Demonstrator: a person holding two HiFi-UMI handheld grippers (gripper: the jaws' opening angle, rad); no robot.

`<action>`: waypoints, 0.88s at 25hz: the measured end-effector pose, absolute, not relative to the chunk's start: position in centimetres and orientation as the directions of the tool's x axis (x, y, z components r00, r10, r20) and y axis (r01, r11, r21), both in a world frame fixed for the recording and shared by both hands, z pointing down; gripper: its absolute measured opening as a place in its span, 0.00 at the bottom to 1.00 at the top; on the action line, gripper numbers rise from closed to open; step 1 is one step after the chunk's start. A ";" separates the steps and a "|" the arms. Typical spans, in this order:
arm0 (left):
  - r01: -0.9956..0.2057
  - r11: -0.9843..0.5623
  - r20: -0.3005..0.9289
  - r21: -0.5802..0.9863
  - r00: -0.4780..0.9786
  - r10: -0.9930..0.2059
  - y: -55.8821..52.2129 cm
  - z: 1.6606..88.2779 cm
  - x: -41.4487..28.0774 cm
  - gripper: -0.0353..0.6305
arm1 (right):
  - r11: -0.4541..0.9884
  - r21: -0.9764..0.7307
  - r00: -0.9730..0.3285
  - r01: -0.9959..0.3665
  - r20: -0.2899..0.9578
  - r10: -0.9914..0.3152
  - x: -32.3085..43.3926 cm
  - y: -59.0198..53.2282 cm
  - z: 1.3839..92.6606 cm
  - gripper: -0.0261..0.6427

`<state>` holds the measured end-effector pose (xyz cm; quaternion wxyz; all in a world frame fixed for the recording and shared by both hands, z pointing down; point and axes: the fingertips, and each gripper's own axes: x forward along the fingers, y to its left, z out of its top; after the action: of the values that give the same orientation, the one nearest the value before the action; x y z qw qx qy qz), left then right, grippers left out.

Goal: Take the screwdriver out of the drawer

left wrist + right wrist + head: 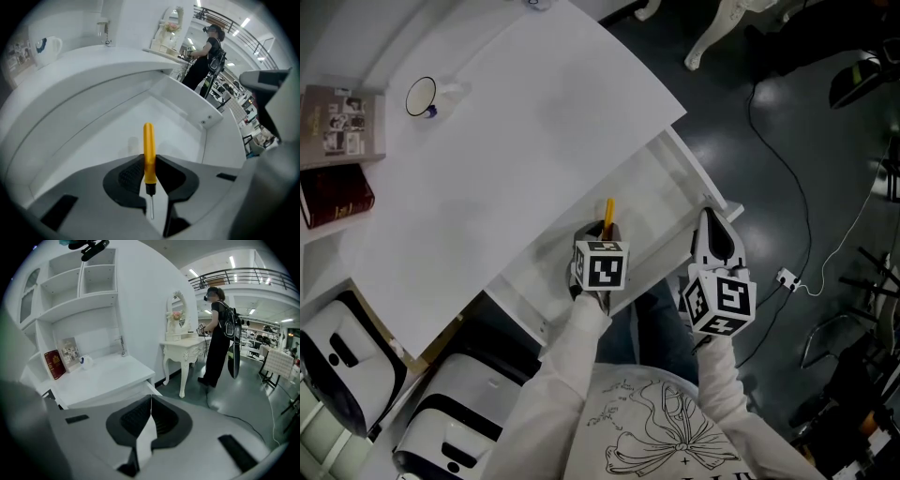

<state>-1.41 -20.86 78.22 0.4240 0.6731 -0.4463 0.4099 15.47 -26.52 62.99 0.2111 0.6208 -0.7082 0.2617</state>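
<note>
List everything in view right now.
screwdriver: one, orange handle, metal shaft, clamped in the left tongs over the drawer
drawer: one, white, pulled open under the desk top
desk: one, white, ahead of the person
mug: one, white with dark rim, on the desk near the books
red book: one, dark red, desk's left end
photo-cover book: one, grey, beside the red book
dressing table: one, white with mirror, background
bystander: one, dark clothes, by the dressing table
left tongs: one, grey, black pads, shut on the screwdriver
right tongs: one, same colours, shut, empty

White desk (pixel 506 141), dark grey floor (pixel 773 164)
</note>
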 end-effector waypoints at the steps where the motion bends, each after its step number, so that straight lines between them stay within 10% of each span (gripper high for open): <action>1: -0.948 -0.238 0.926 0.210 0.271 -0.264 -20.9 77.5 -1.3 0.16 | 0.096 -0.110 -0.143 -0.989 0.621 -0.771 15.4 -26.5 62.6 0.04; 22: -0.968 -0.164 0.697 0.191 0.251 -0.672 -24.1 56.6 -3.7 0.16 | 0.203 -0.106 -0.229 -0.973 0.400 -0.888 13.2 -27.6 49.1 0.04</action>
<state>-3.71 -24.07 56.56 0.3145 0.7258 -0.5648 0.2351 13.20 -27.63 49.07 0.1264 0.6081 -0.7651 0.1699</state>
